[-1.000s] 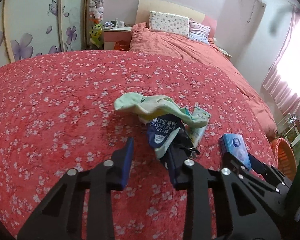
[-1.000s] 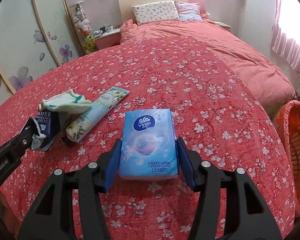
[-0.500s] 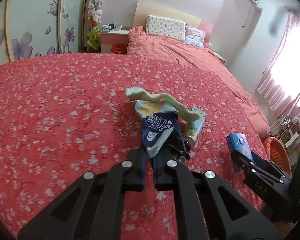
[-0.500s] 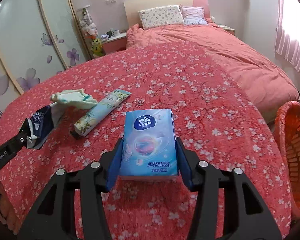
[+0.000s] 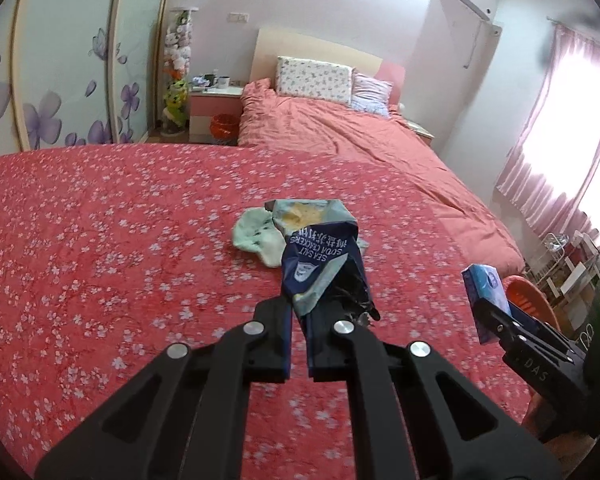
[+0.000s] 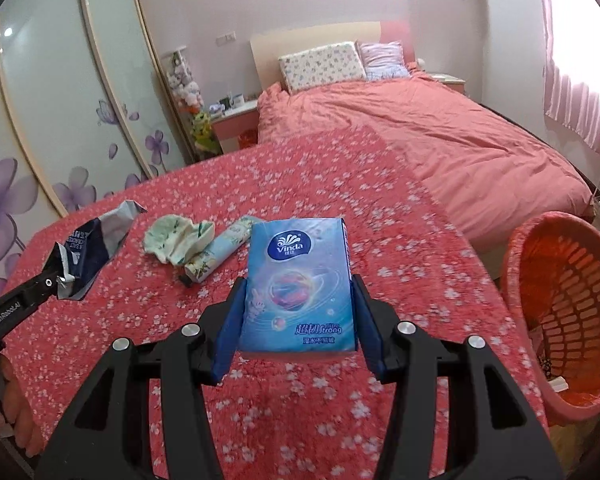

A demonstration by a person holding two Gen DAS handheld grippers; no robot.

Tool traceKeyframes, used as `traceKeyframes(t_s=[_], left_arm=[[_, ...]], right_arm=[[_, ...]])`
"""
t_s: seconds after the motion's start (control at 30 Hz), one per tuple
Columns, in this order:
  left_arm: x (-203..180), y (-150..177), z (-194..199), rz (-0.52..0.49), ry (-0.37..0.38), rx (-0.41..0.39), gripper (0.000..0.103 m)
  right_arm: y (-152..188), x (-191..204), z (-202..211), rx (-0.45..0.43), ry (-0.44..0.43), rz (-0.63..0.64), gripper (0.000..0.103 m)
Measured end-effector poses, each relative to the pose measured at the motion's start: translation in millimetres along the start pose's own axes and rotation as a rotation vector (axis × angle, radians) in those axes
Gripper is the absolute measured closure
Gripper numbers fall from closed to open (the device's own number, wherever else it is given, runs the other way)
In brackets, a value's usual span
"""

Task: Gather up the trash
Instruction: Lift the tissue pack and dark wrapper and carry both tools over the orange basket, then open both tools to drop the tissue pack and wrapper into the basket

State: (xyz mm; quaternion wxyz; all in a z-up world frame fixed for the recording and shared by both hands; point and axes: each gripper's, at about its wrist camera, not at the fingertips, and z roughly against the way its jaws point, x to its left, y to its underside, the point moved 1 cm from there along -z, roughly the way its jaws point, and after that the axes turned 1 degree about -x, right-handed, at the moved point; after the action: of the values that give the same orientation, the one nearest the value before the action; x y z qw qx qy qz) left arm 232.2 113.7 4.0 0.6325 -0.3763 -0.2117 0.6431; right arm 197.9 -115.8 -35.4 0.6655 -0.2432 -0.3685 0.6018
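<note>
Right of the right tongs [image 6: 298, 314] stands a round orange plastic lattice basket [image 6: 560, 280]. Between those fingers, a glossy blue rectangular tissue pack [image 6: 300, 284] is clamped, long axis pointing forward. The left tongs [image 5: 299, 322] pinch a crinkled navy foil cracker wrapper [image 5: 320, 256], extending forward, off the bedspread.

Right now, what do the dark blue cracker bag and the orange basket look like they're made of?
Dark blue cracker bag: probably thin foil-lined plastic film; it is crumpled and creased, and its inside shows silvery.
Orange basket: looks like rigid moulded plastic, matte, with a regular lattice of slots in the wall.
</note>
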Motion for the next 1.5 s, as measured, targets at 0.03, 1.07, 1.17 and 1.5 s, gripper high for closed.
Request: traceKeyframes(t_s=[0.03,1.07,1.17,1.5], left_arm=[[-7,0,3,-0.007,0.011,-0.003,0.097],[-257,29,-6,-0.221,0.44,0.047,0.097],[-278,34,-12,-0.238,0.473,0.064,0.097],[-331,56,-40,-0.294,0.543,0.131,0.097]], right_arm=[[0,-3,3,-0.007,0.001,-0.003,0.052],[-5,-158,124,-0.362,0.326,-0.173,0.052],[-2,-172,122,-0.362,0.339,-0.201,0.052],[11,-212,117,-0.353,0.366,-0.293,0.052]])
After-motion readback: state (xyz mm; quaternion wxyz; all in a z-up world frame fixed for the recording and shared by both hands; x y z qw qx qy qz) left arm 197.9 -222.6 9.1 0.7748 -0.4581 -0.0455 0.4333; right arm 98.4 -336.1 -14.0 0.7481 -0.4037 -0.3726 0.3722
